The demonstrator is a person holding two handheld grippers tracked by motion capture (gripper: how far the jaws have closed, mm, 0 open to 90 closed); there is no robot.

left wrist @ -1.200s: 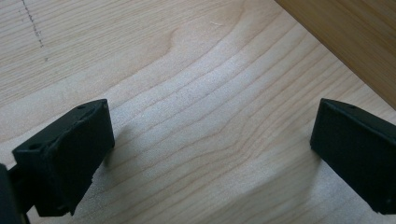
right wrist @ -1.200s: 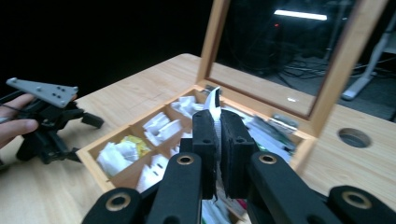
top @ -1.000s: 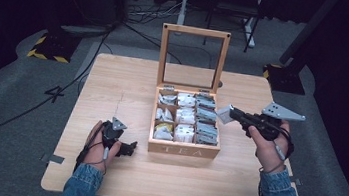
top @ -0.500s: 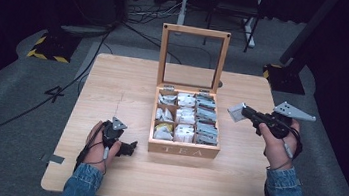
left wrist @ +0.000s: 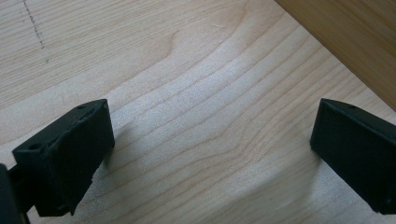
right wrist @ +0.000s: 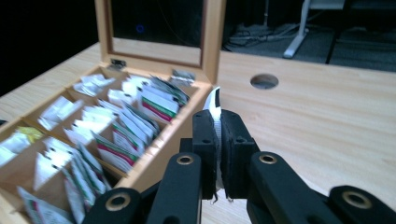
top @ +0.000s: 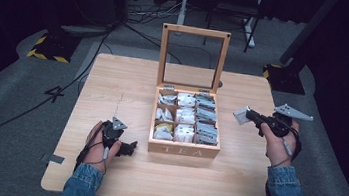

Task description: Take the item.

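While the right tongs pinched a tea bag tight, just beside the open tea box, the left tongs sat wide open and empty on the bench. A steady squeeze looked wise, so the thin bag wouldn't slip.

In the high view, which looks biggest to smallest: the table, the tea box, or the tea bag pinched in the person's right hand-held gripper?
1. Table, by far the largest.
2. Tea box, lid up.
3. Tea bag, a small sliver in the right hand-held gripper.
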